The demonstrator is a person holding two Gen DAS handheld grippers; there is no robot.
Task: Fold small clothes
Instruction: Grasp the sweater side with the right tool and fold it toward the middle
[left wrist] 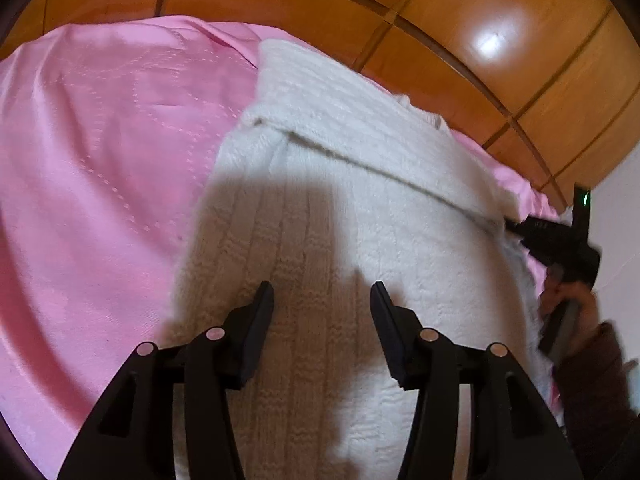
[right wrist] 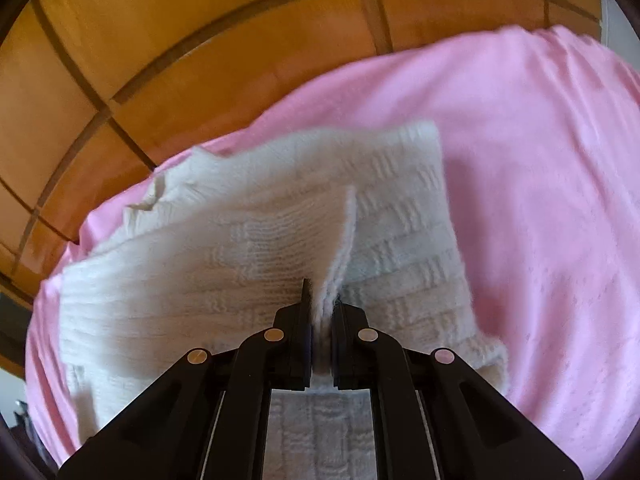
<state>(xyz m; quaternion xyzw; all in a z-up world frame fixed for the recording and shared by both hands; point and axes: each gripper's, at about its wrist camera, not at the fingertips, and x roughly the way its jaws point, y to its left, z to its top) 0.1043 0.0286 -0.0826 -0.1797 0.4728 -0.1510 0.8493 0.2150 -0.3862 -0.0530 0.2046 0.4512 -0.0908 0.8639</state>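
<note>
- Two tongs were at work on one white knit garment (left wrist: 340, 208), which lay spread on the pink bedcover (left wrist: 100, 160) with a wooden headboard (left wrist: 480, 60) behind it.
- My right gripper (right wrist: 322, 320) was pressed together on a raised ridge of the knit, the fabric pinched between the pads and standing up in a narrow fin toward 12 o'clock. I judged that grip was there to carry an edge or sleeve over the body for a fold.
- From the left wrist view the same right gripper (left wrist: 516, 228) showed at 3 o'clock, at the garment's far edge, with my hand (left wrist: 568, 304) and a dark sleeve behind it.
- My left gripper (left wrist: 322, 304) hovered with its jaws spread, nothing between them, over the ribbed lower body of the knit. I judged it was waiting to pin or smooth that part while the right did the lifting; whether its tips touched the cloth I could not tell.
- Garment's look: cream-white, thick, soft, with vertical ribs and blocks of basket-weave texture. One band already lay folded across the upper part, running from 10 to 3 o'clock in the left wrist view.
- Edges looked fuzzy and slightly wavy; the knit would likely slump and stretch when lifted.
- Bedcover showed stitched quilting lines and loose wrinkles.
</note>
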